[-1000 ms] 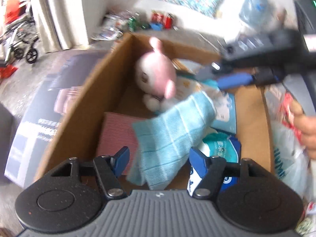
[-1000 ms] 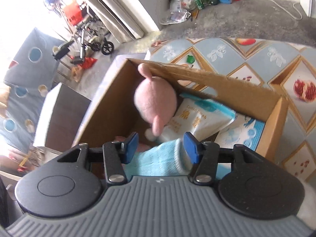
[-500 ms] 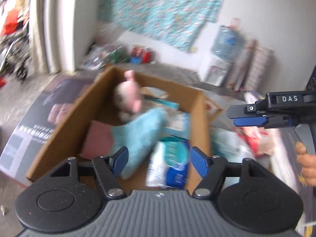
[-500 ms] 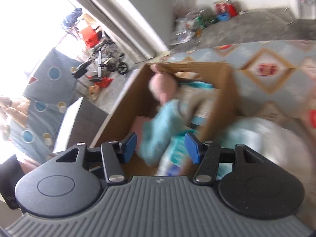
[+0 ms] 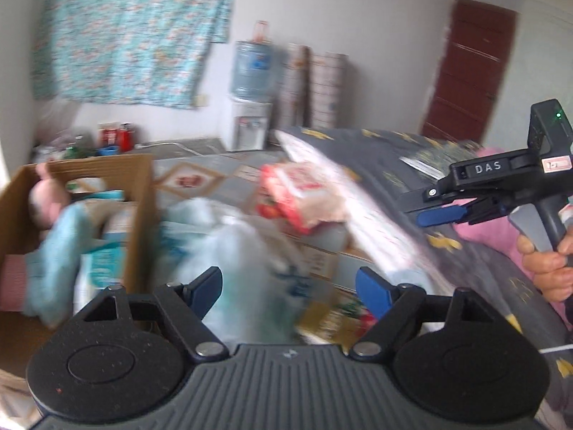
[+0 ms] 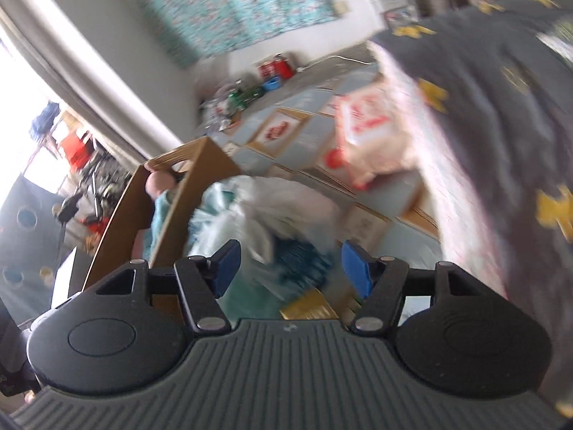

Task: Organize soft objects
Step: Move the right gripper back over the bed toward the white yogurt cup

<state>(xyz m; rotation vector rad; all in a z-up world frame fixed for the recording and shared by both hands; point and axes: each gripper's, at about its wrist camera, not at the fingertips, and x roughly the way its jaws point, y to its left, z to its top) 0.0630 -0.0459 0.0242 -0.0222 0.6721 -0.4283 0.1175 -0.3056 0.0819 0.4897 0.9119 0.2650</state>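
Cardboard box [image 5: 139,193] sits far left, holding the pink plush [image 5: 46,200] and teal towel [image 5: 61,251]. My left claw [image 5: 288,288] and right claw [image 6: 288,267] are both empty, jaws opening, over a blurred white plastic bag [image 5: 243,251] beside the box.

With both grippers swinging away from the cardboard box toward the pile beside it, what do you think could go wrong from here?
1. The teal towel hangs partly over the cardboard box wall, so it may slide out.
2. The white plastic bag beside the box is thin and slippery; the left gripper, jaws opening and empty, may pinch only film and tear it.
3. The right gripper, also opening, is close by, so both heading for one pile could collide.
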